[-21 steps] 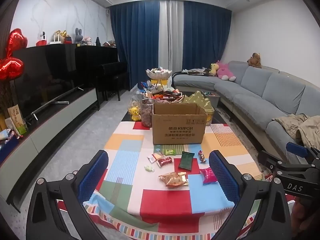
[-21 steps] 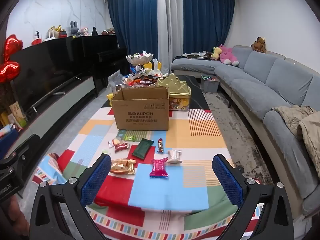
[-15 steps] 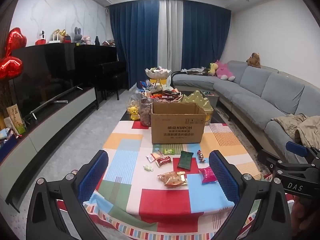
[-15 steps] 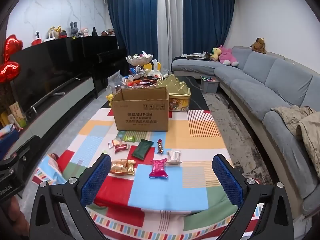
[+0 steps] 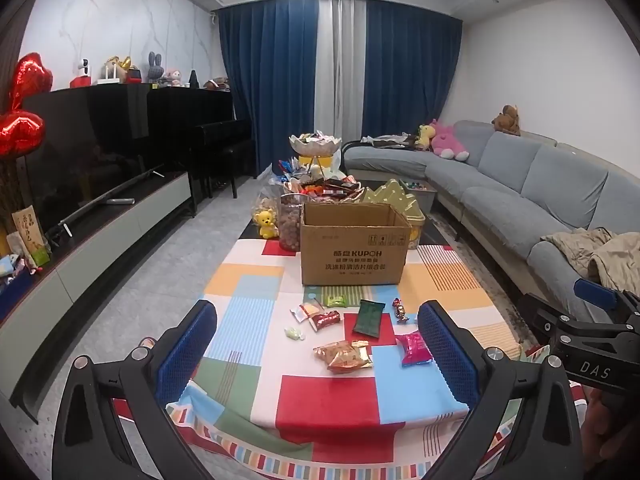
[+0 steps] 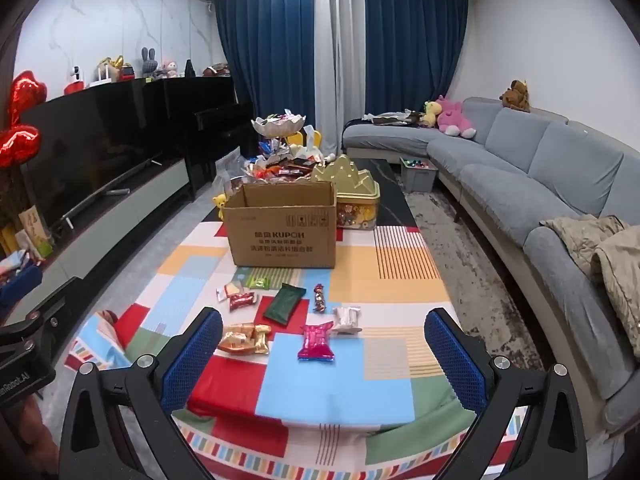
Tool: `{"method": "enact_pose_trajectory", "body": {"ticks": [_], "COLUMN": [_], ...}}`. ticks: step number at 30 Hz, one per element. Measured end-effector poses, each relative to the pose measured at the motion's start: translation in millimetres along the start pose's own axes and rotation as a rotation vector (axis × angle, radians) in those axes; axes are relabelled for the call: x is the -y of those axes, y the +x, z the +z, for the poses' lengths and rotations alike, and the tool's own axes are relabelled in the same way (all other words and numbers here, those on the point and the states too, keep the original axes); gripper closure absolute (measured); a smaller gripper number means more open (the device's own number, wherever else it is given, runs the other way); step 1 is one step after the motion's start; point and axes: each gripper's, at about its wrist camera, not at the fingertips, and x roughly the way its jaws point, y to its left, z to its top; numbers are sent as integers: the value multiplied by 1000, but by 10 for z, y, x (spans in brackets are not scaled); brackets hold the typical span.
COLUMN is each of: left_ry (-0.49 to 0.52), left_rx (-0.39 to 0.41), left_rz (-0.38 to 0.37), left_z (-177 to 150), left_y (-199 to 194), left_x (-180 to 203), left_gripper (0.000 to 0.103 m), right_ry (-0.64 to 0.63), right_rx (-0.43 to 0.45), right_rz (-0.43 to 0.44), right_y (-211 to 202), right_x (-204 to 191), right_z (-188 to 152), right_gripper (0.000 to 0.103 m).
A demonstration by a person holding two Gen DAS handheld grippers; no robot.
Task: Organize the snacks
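Several loose snacks lie on the colourful tablecloth (image 5: pixel 326 400) in front of an open cardboard box (image 5: pixel 354 249) (image 6: pixel 282 229): a gold packet (image 5: pixel 344 355) (image 6: pixel 245 338), a pink packet (image 5: pixel 414 347) (image 6: pixel 316 341), a dark green packet (image 5: pixel 369 317) (image 6: pixel 285 308), a red packet (image 5: pixel 325 319) and a white wrapper (image 6: pixel 346 319). My left gripper (image 5: pixel 318 354) hangs open above the table's near end, well short of the snacks. My right gripper (image 6: pixel 323 356) is open too, nothing between its blue pads.
Behind the box stand a jar (image 5: pixel 290 222), a yellow bear (image 5: pixel 267 223), a gold tin (image 6: pixel 354 196) and a heap of snacks under a bowl stand (image 6: pixel 278 126). A grey sofa (image 6: pixel 540 184) runs along the right, a TV cabinet (image 5: pixel 100 232) along the left.
Both views have shifted only slightly; the table and box sit a touch further left in the left wrist view. Both grippers stay open and nothing on the table has moved.
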Motion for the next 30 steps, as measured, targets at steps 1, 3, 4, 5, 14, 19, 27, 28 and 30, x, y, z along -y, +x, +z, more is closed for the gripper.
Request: {"method": "enact_pose_trajectory", "body": {"ticks": [1, 3, 4, 5, 14, 19, 27, 28, 30], "left_ry": [0, 0, 0, 0, -1, -2, -3, -3, -3], "left_rx": [0, 0, 0, 0, 0, -1, -4, -5, -5], "left_rz": [-1, -1, -1, -2, -4, -4, -6, -6, -6], "left_z": [-5, -41, -43, -46, -60, -60, -71, -70, -69], "left_y": [3, 29, 30, 30, 35, 35, 17, 17, 16], "left_x": [-6, 9, 10, 10, 12, 2, -9, -8, -8], "left_gripper": [1, 1, 1, 1, 1, 1, 1, 1, 1], "right_ry": [0, -1, 0, 0, -1, 0, 1, 0, 0], "right_rx": [0, -1, 0, 0, 1, 0, -1, 0, 0], "right_rz": [0, 0, 0, 0, 0, -1, 0, 0, 0], "right_y": [3, 0, 8, 8, 10, 9, 13, 13, 13], "right_x": [2, 5, 9, 9, 4, 4, 20, 16, 18], "right_z": [1, 9, -2, -3, -11, -9, -4, -9, -9], "right_gripper": [1, 1, 1, 1, 1, 1, 1, 1, 1]}}
